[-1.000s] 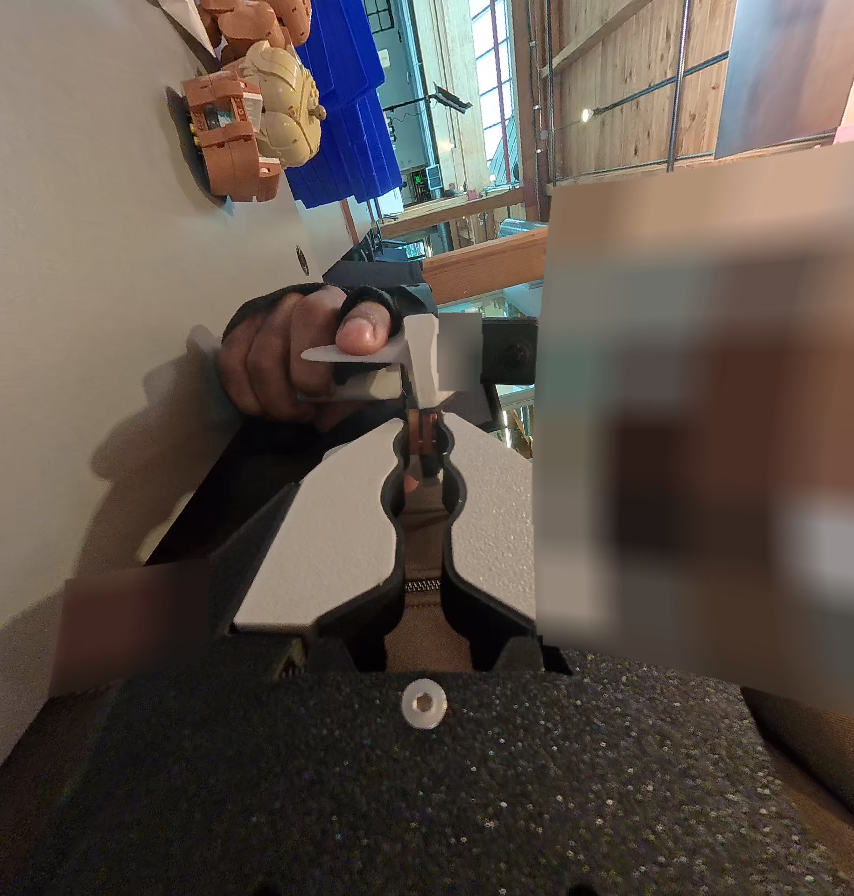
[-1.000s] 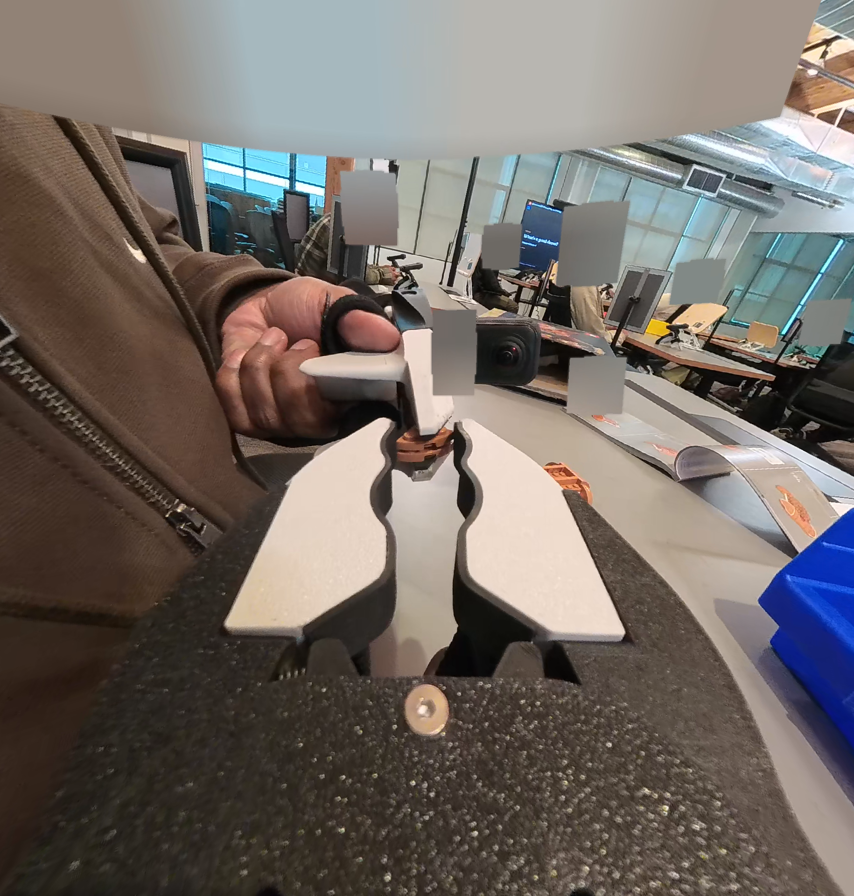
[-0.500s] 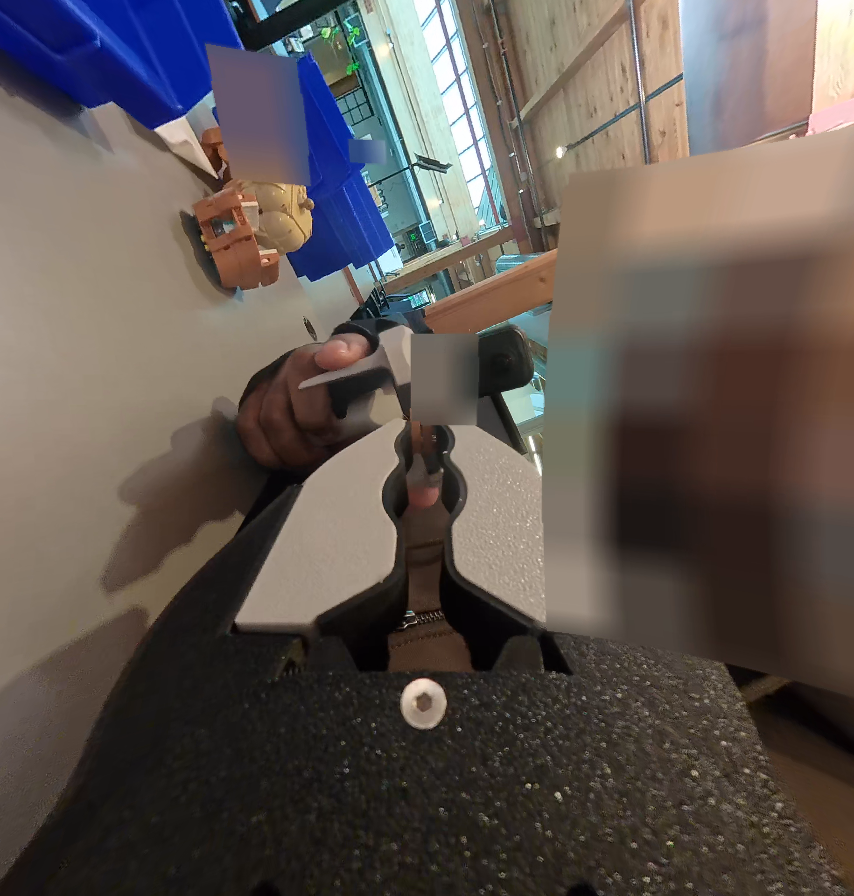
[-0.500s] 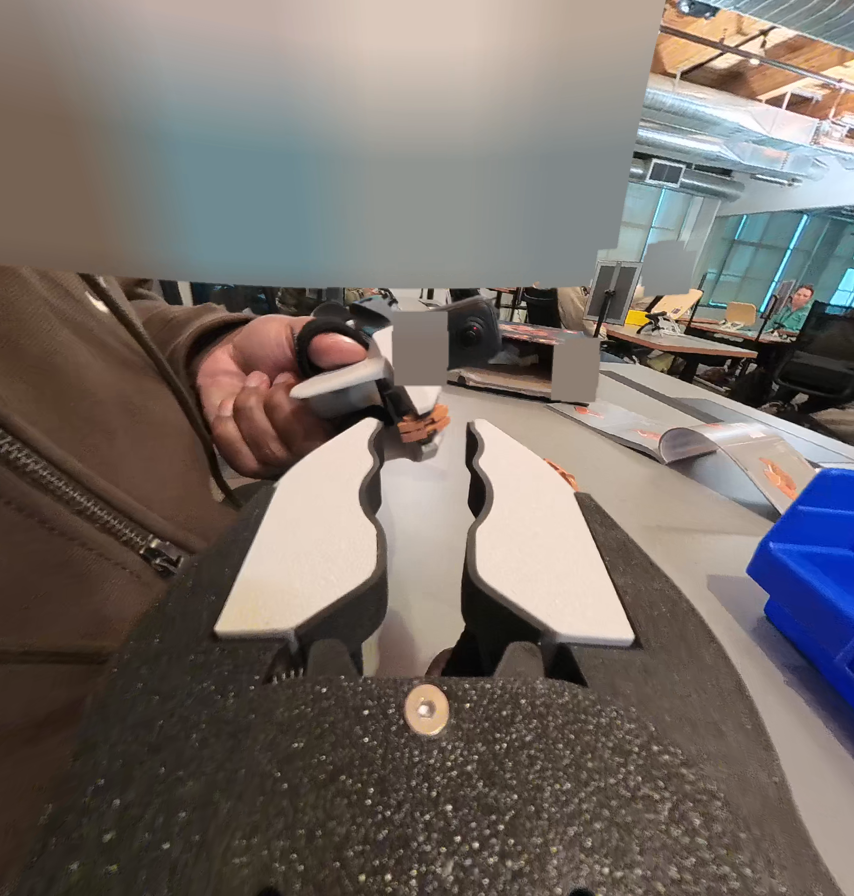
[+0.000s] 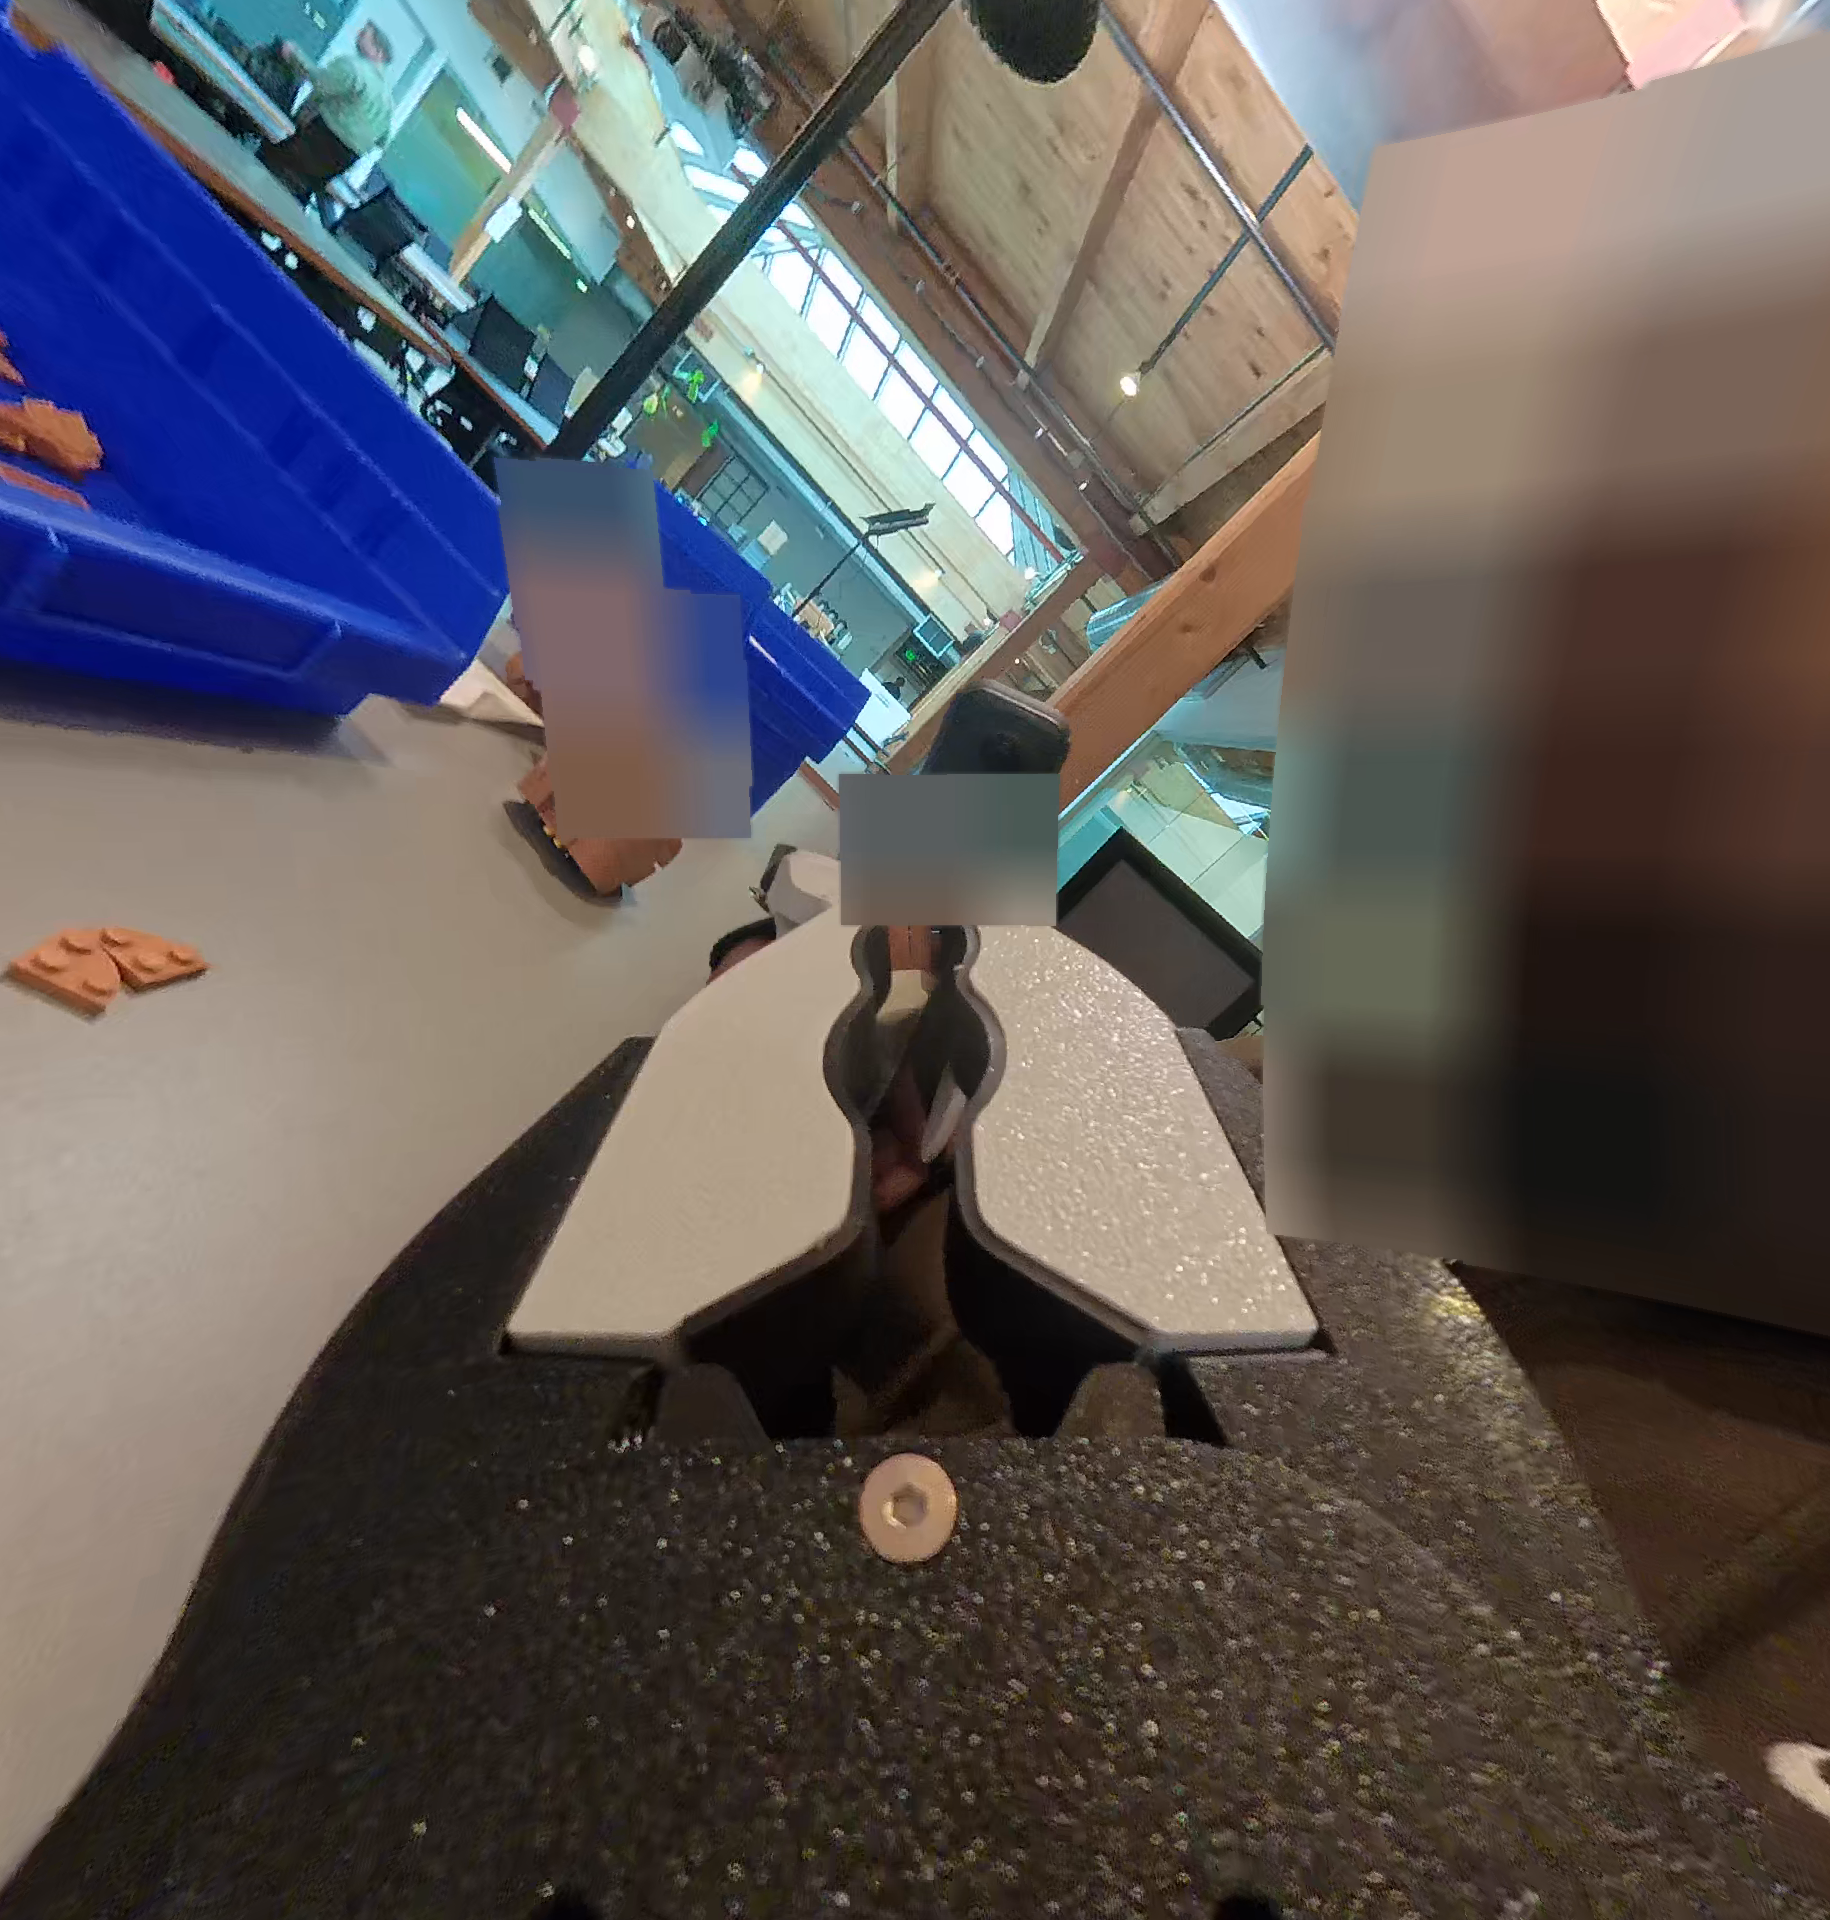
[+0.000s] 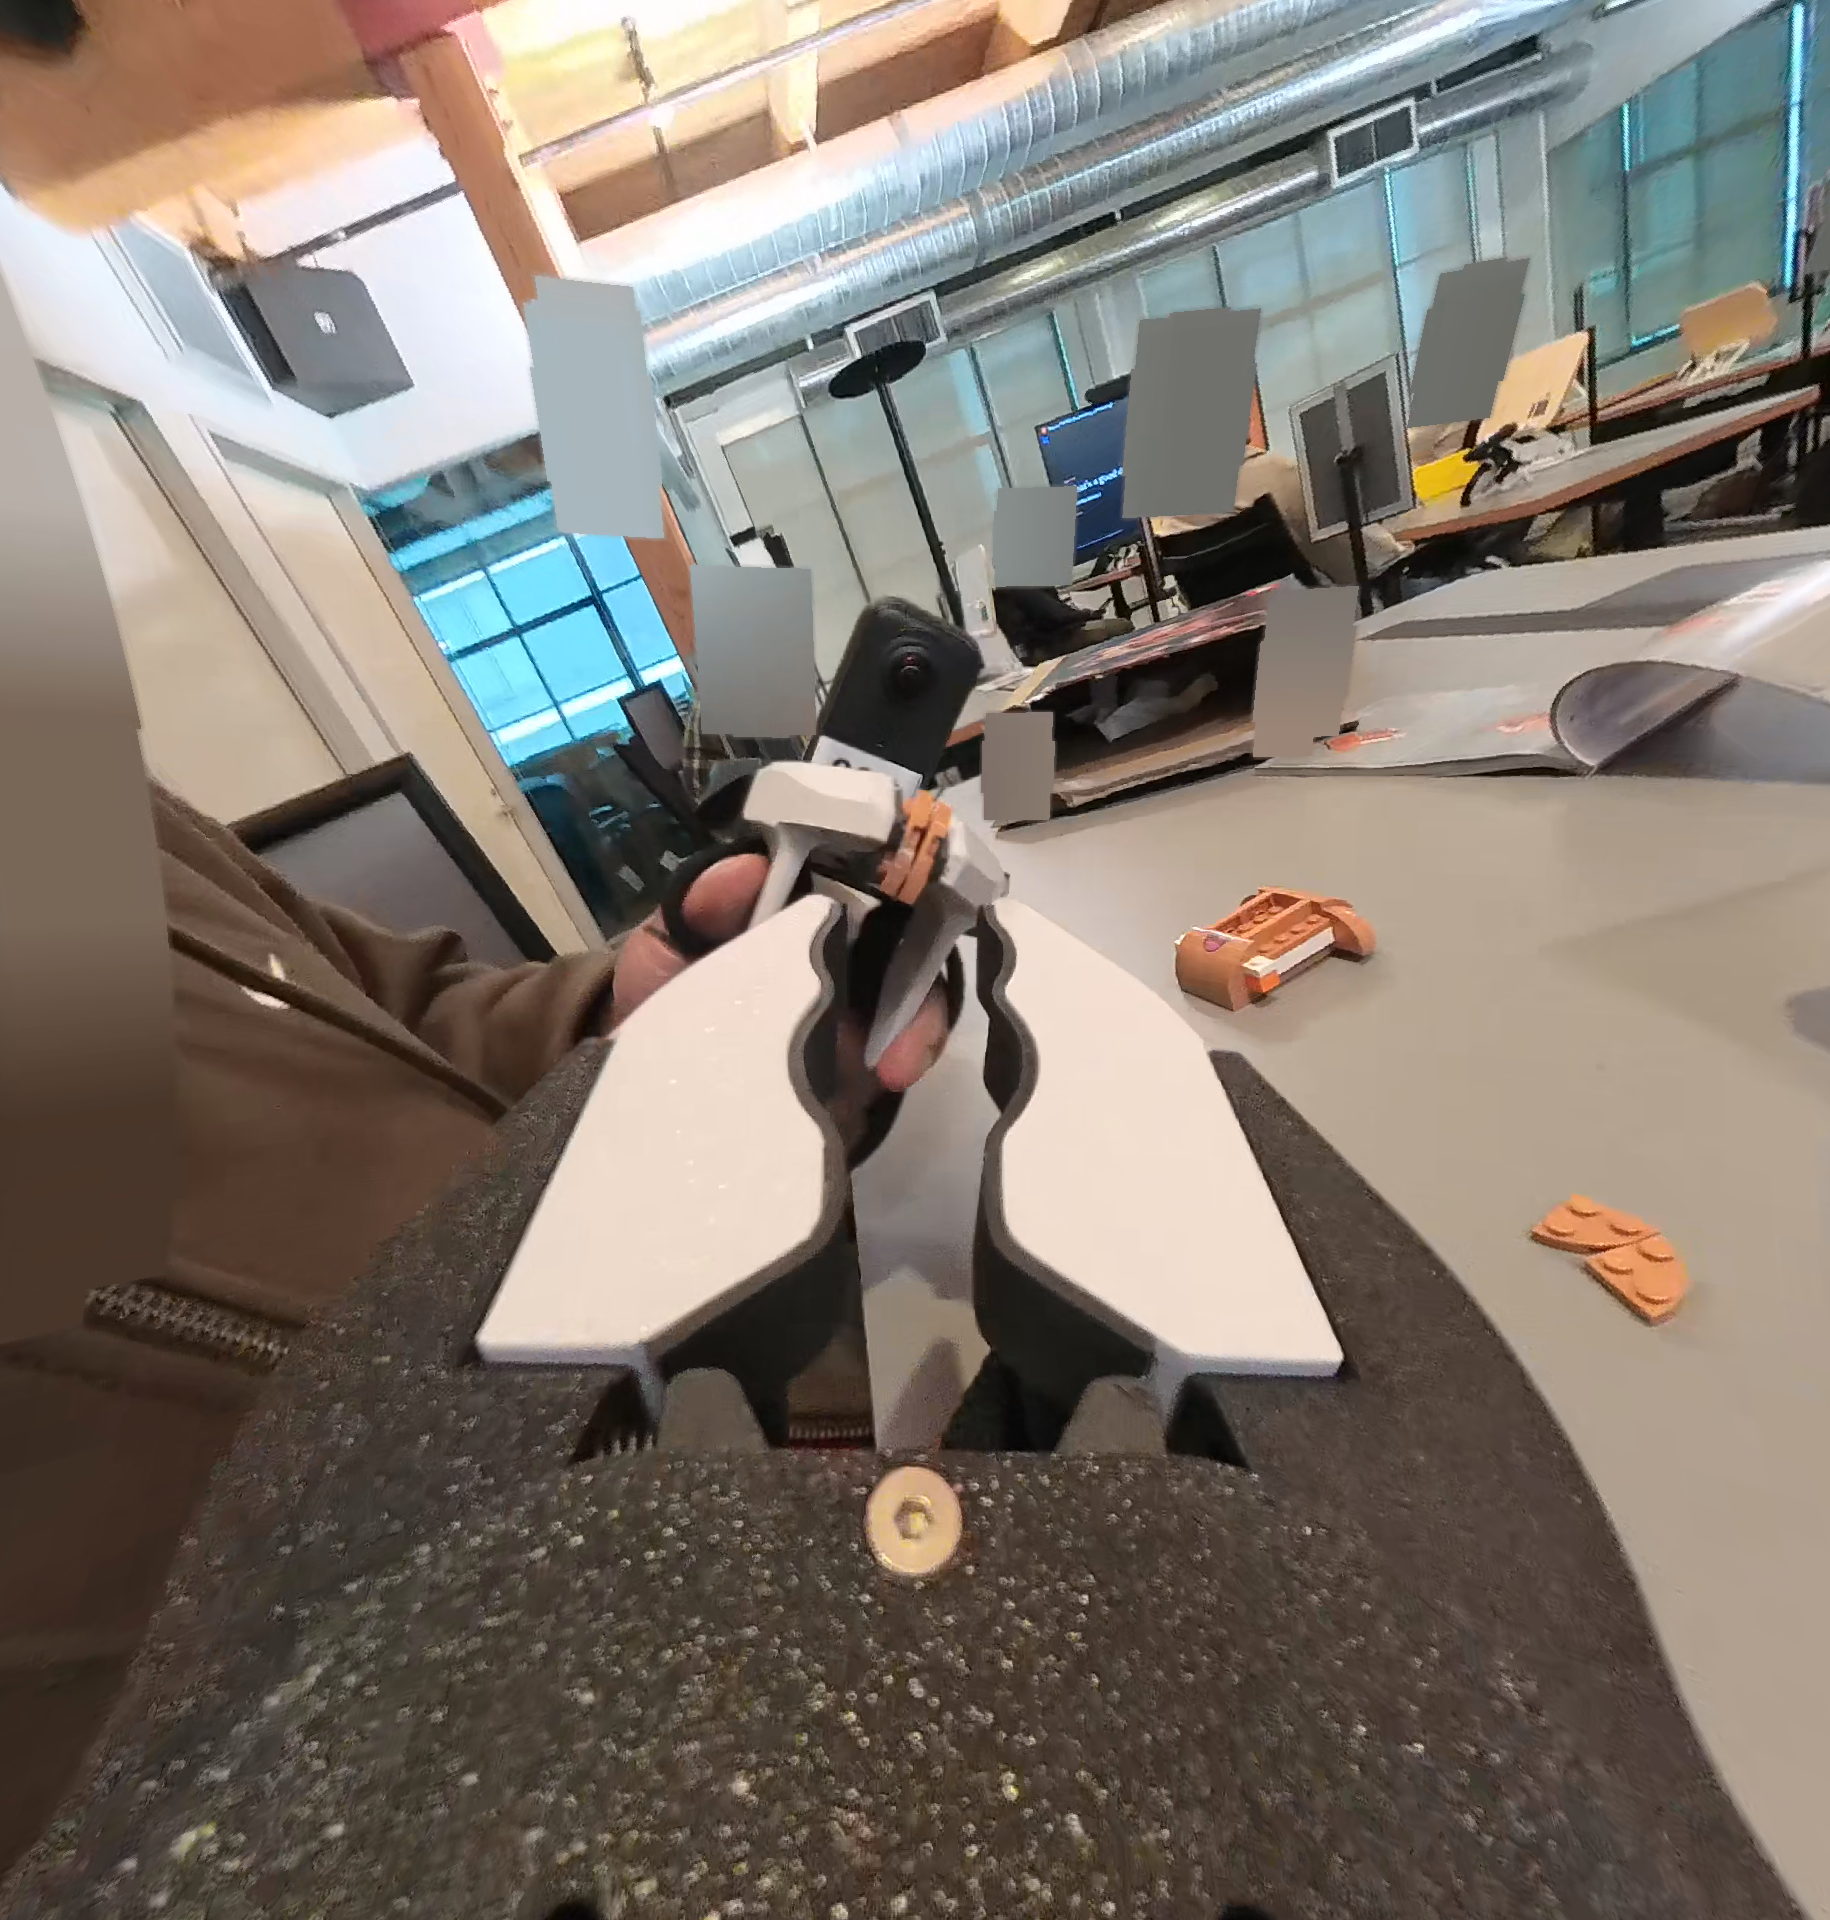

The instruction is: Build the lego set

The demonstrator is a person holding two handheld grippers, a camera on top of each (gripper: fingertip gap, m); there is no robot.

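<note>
Holding a small orange lego stack (image 6: 919,854) clamped in its tips, the left gripper (image 6: 926,847) is lifted above the surface (image 6: 1410,1039), facing the right gripper (image 6: 909,930), whose jaws stand apart and empty. To do this step well, I judge the left should keep the stack steady and square while the right fetches one of the wedge plates (image 6: 1612,1252) lying near the surface's edge, then presses studs straight on. A half-built orange piece (image 6: 1269,940) sits mid-surface; a booklet (image 6: 1576,707) and blue bins (image 5: 163,520) lie farther back, in an open office.
</note>
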